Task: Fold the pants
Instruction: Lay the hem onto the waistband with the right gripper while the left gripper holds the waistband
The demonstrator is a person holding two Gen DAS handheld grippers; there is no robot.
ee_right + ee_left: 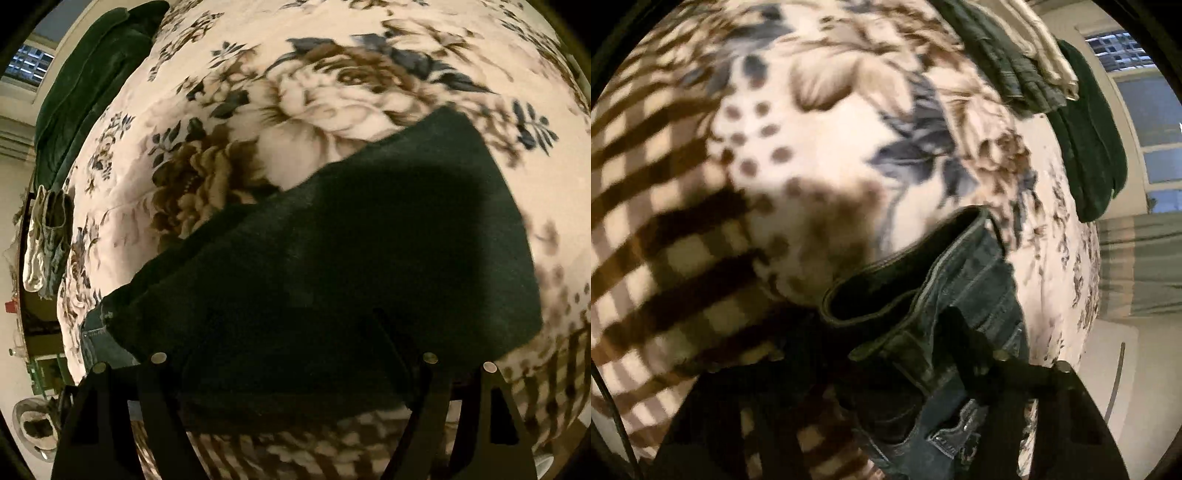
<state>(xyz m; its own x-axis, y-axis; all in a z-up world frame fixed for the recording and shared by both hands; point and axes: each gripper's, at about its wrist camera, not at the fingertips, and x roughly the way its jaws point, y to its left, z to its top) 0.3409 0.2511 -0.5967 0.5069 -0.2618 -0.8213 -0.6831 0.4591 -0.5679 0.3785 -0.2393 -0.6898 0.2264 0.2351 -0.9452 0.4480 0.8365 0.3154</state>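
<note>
Floral blanket (pixel 827 122), left-wrist waistband (pixel 908 266), right-wrist dark pants (pixel 351 240)

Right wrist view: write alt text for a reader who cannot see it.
Dark green pants lie folded on a floral blanket, with the open right gripper just above their near edge. Other clothes sit at the far left edge.

One jeans (pixel 960 295), two folded garments (pixel 1008 59), one blanket (pixel 820 147)
</note>
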